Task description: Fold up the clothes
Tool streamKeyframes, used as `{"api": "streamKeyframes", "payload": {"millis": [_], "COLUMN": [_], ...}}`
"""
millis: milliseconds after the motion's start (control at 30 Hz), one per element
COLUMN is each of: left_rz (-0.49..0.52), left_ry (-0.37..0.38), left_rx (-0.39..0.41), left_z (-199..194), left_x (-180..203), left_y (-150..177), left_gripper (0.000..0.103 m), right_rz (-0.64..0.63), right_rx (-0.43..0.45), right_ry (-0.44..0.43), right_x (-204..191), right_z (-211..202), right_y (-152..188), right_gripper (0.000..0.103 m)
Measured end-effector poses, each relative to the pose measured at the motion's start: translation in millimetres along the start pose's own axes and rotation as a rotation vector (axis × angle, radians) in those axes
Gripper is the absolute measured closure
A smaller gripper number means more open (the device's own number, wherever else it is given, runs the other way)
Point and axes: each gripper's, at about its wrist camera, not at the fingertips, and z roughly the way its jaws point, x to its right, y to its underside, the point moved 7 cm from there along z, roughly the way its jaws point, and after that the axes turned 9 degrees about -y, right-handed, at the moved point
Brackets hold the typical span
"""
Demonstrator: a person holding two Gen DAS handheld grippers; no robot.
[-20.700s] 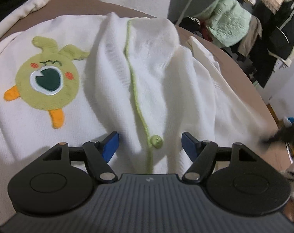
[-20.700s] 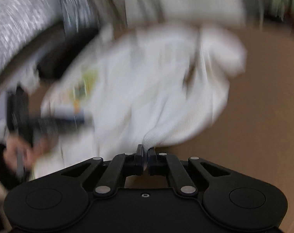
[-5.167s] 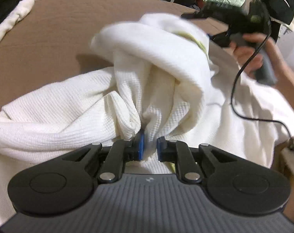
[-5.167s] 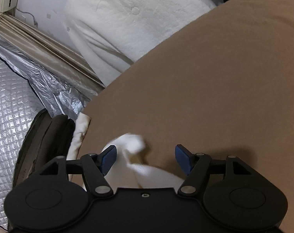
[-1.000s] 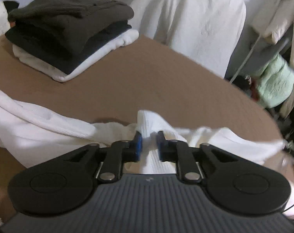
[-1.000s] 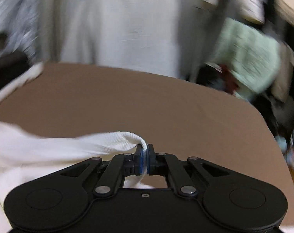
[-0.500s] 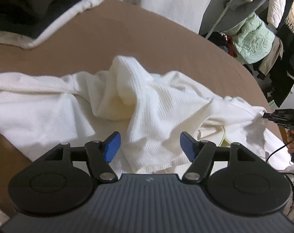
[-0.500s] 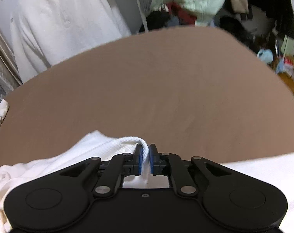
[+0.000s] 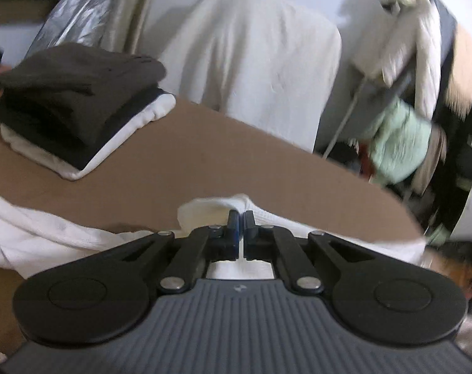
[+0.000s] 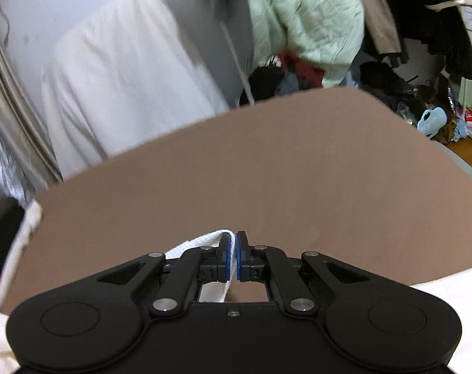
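I have the left tool (image 9: 239, 218) clenched on a bunched fold of the white garment (image 9: 49, 237), and the right tool (image 10: 233, 243) clenched on another edge of it. The cloth trails from both tools toward the counter's (image 10: 267, 168) near edge, its long run spreading left in the left view, well short of the folded stack (image 9: 74, 106) at the far left corner.
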Motion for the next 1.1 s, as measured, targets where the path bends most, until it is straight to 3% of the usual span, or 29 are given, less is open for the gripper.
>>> {"api": "streamKeyframes", "payload": {"millis": [33, 133, 233, 267, 367, 400, 433, 600, 800, 867, 900, 967, 1100], "left_rz": [-0.017, -0.034, -0.038, -0.017, 0.053, 0.053, 0.055, 0.15, -0.009, -0.04, -0.053, -0.065, -0.029], "left_ry": [0.004, 0.002, 0.0, -0.01, -0.031, -0.034, -0.039, -0.19, -0.1, -0.063, -0.047, -0.027, -0.027], "left_rx": [-0.026, -0.177, -0.332, -0.356, -0.372, -0.37, -0.368, -0.302, -0.269, -0.282, -0.292, -0.33, -0.368], "left_z": [3, 24, 43, 45, 47, 47, 46, 46, 40, 42, 43, 51, 60], "left_x": [-5, -16, -17, -15, -10, -9, -10, -15, -26, -25, -25, -23, -18], "left_y": [3, 37, 71, 76, 84, 84, 84, 80, 63, 61, 61, 67, 76], "left_gripper": [0.102, 0.102, 0.1, 0.1, 0.084, 0.072, 0.062, 0.039, 0.038, 0.038, 0.038, 0.038, 0.034], "right_rz": [0.001, 0.058, 0.196, 0.268, 0.459, 0.5, 0.502, 0.503, 0.482, 0.441, 0.397, 0.309, 0.133], "right_rx": [0.002, -0.109, -0.157, -0.156, -0.146, -0.141, -0.147, -0.197, -0.266, -0.274, -0.268, -0.257, -0.233], "right_ry": [-0.002, 0.004, -0.01, -0.052, -0.164, -0.185, -0.172, -0.148, -0.148, -0.163, -0.168, -0.177, -0.194], "right_x": [1, 11, 26, 31, 46, 51, 52, 53, 45, 38, 32, 21, -1], "right_z": [-3, 11, 16, 15, 10, 9, 10, 21, 39, 39, 34, 25, 7], "right_y": [-1, 8, 20, 22, 26, 27, 29, 37, 50, 50, 47, 41, 29], "right_gripper": [0.099, 0.096, 0.088, 0.08, 0.059, 0.056, 0.056, 0.054, 0.041, 0.041, 0.052, 0.098, 0.098]}}
